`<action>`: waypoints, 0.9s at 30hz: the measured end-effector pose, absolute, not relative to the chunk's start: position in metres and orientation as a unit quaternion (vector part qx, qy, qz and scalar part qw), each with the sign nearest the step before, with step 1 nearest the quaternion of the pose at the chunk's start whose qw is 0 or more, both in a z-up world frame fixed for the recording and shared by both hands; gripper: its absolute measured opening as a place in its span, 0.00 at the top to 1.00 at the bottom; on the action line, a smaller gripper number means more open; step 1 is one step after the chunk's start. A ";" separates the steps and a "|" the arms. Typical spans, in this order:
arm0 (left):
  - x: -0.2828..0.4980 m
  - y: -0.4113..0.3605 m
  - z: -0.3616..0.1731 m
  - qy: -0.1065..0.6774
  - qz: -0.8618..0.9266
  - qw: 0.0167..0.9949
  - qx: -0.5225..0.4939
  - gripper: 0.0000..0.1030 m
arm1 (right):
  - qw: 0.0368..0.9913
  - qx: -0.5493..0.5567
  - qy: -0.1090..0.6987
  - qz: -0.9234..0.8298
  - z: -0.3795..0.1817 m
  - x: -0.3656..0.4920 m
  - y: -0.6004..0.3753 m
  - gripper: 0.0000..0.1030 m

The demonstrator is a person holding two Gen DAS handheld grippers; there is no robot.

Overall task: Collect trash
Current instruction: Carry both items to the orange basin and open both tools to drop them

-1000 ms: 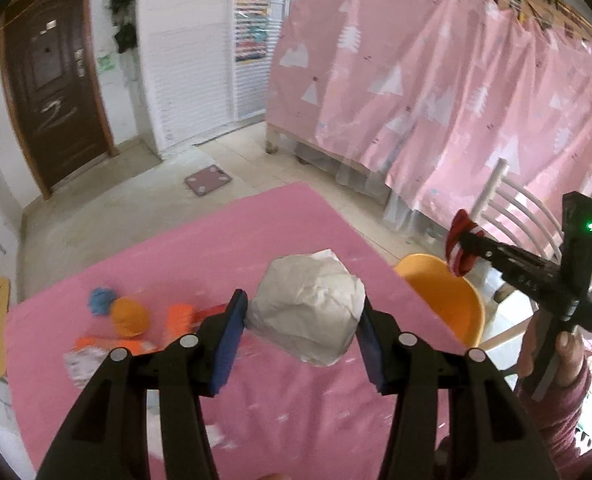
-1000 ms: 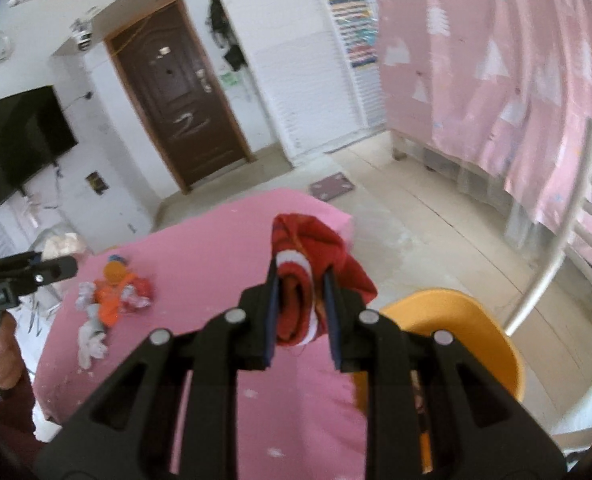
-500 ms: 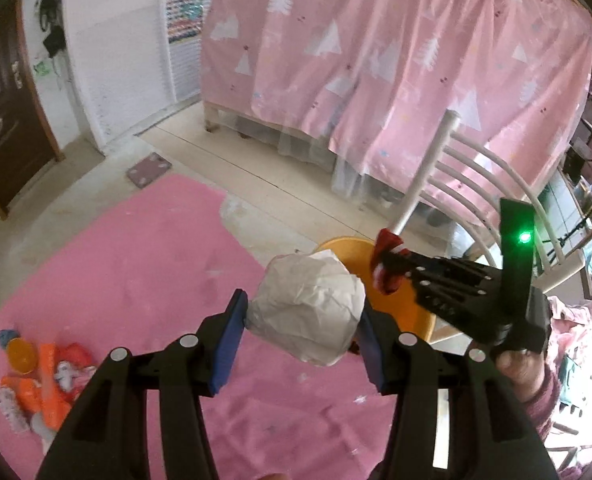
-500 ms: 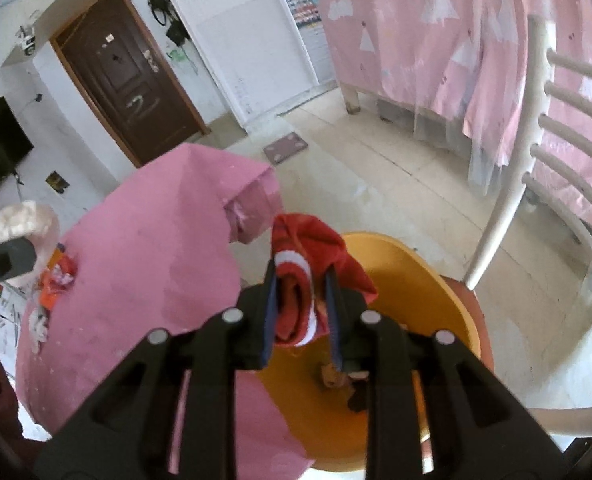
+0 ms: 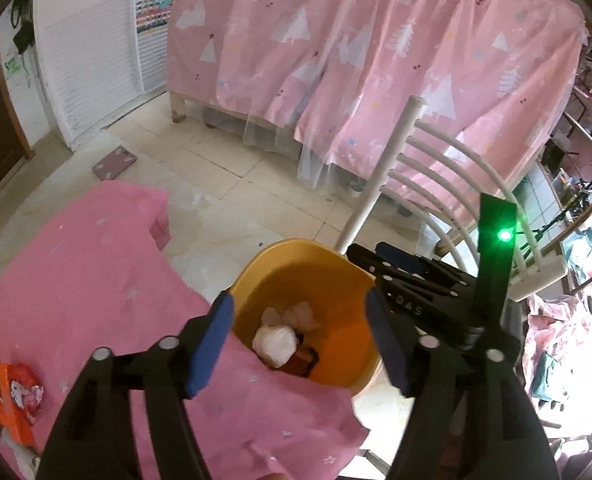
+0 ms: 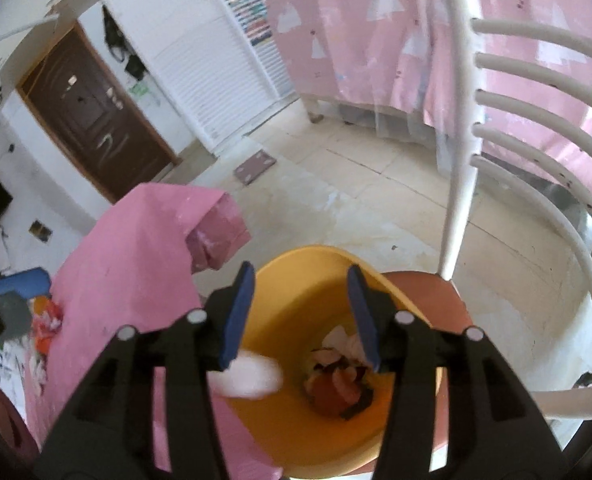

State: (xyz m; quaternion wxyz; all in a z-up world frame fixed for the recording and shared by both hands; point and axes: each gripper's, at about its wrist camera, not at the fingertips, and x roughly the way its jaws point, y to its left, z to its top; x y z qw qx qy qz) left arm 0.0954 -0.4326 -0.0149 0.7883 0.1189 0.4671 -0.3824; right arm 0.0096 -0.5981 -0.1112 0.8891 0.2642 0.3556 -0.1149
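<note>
An orange bin [image 5: 336, 276] stands beside the pink table, right under both grippers. My left gripper [image 5: 300, 320] hangs over it with its jaws opening and nothing between them. A white crumpled paper ball [image 5: 274, 344] lies inside the bin; in the right wrist view the paper ball [image 6: 248, 376] is a blur by the bin's [image 6: 304, 264] near wall. My right gripper [image 6: 300, 312] is also above the bin, jaws opening and empty. Reddish and white scraps [image 6: 336, 384] lie at the bottom. In the left wrist view the right gripper [image 5: 370, 254] reaches over the far rim.
The bin sits on the reddish seat [image 6: 432, 292] of a white slatted chair [image 5: 380, 176]. Orange wrappers [image 5: 8, 384] remain on the pink tablecloth [image 5: 76, 272] at the left. A pink curtain [image 5: 376, 60] and tiled floor with a small scale [image 5: 114, 162] lie beyond.
Both grippers swung from over the table to above the bin and opened. The paper ball left the left jaws and the red wrapper left the right jaws, both dropping into the bin.
</note>
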 end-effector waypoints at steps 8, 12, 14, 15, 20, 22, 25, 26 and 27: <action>0.094 -0.421 -0.005 0.459 -0.385 0.792 0.113 0.36 | 0.893 0.262 0.348 -0.110 -0.105 0.007 -0.589 0.55; 0.100 -0.398 0.002 0.456 -0.373 0.801 0.102 0.36 | 0.899 0.258 0.343 -0.086 -0.094 0.015 -0.578 0.55; 0.106 -0.382 0.007 0.455 -0.364 0.808 0.093 0.36 | 0.904 0.245 0.342 -0.076 -0.086 0.020 -0.564 0.55; 0.109 -0.375 0.009 0.454 -0.359 0.811 0.089 0.36 | 0.907 0.237 0.341 -0.068 -0.081 0.024 -0.555 0.55; 0.124 -0.324 0.019 0.446 -0.328 0.830 0.071 0.36 | 0.915 0.202 0.349 -0.031 -0.067 0.043 -0.511 0.55; 0.131 -0.301 0.022 0.443 -0.314 0.837 0.063 0.36 | 0.916 0.191 0.352 -0.015 -0.062 0.053 -0.493 0.55; 0.140 -0.269 0.027 0.440 -0.292 0.848 0.051 0.36 | 0.916 0.174 0.360 0.010 -0.057 0.069 -0.463 0.51; 0.142 -0.260 0.028 0.439 -0.285 0.851 0.048 0.36 | 0.916 0.169 0.363 0.016 -0.056 0.073 -0.456 0.45; 0.145 -0.251 0.028 0.438 -0.277 0.854 0.047 0.36 | 0.916 0.163 0.365 0.022 -0.055 0.078 -0.449 0.43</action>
